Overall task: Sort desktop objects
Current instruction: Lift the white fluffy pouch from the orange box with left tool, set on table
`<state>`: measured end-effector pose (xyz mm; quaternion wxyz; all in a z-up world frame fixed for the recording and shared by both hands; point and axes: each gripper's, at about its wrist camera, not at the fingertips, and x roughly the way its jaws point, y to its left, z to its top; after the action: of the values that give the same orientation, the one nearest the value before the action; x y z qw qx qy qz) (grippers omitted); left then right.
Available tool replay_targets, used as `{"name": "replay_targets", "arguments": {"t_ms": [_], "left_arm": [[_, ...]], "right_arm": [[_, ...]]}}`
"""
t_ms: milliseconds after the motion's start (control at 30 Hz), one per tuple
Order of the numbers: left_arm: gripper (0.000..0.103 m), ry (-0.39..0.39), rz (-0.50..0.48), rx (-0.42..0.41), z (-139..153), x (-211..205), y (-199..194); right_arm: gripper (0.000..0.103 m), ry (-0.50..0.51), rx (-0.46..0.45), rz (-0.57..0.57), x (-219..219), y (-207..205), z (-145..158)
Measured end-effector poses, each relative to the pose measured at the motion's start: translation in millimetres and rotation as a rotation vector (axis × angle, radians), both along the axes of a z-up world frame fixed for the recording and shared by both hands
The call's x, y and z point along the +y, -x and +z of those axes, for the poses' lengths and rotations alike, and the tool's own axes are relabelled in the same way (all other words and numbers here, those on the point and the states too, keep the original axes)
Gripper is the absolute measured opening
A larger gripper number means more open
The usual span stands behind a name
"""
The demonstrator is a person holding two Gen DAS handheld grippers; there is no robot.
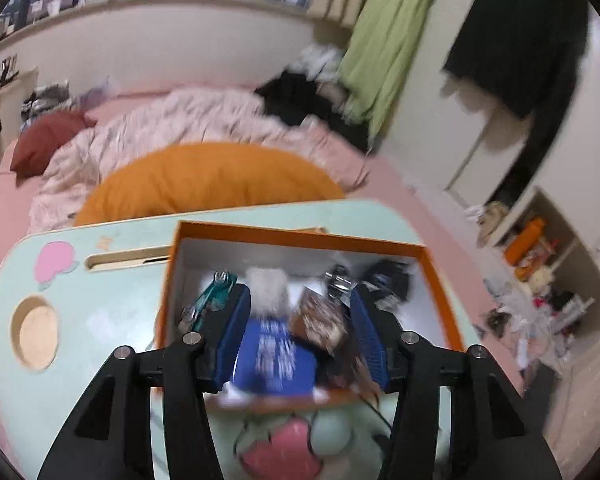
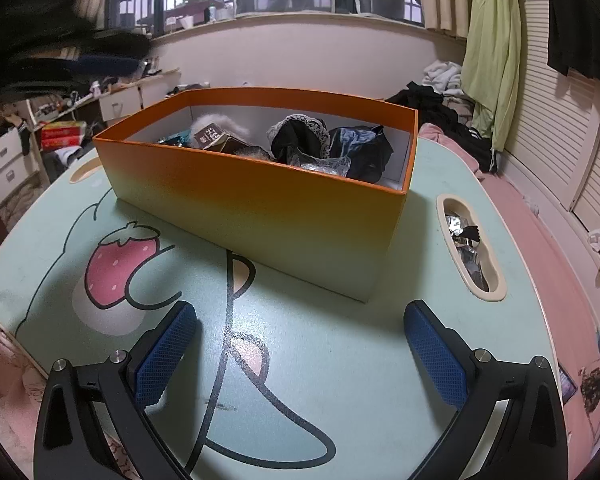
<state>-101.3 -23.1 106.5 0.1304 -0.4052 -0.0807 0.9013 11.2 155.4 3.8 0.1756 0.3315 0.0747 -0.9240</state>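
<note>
Several items, among them a blue packet (image 1: 274, 354) lying between the left gripper's (image 1: 300, 320) part-spread fingers, fill the orange box (image 2: 260, 204) ahead of the right gripper's (image 2: 300, 332) wide-spread, empty fingers.

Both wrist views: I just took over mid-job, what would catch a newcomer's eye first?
The orange box in the middle of the mint-green lap table, already heaped with small items. In the left wrist view, the left gripper hangs over the box with a blue packet between its pads; blur hides whether they press it. The right gripper stands wide open and empty above the tabletop's strawberry cartoon.
</note>
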Motion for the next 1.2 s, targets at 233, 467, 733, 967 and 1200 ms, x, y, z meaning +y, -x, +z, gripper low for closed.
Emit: {"name": "replay_targets", "arguments": {"t_ms": [233,467,733,967,1200], "left_arm": [[0.023,0.088,0.008,-0.162,-50,20,46],[0.023,-0.056,0.043,-0.039,-26,-12,25],[0.023,-0.109,-0.102,0.193,17,-20,-98],[0.029,-0.013,-0.085,0.072,-71,-1,-97],[0.082,0.007,-0.011,0.197,-62,-3,-113]], "right_arm": [[0.103,0.003,0.000,0.004,-2,-4,-1],[0.103,0.003,0.001,0.005,1,-5,2],[0.103,0.003,0.001,0.005,5,-5,1],[0.103,0.006,0.001,0.000,9,-4,2],[0.103,-0.006,-0.011,-0.029,14,0,11]]}}
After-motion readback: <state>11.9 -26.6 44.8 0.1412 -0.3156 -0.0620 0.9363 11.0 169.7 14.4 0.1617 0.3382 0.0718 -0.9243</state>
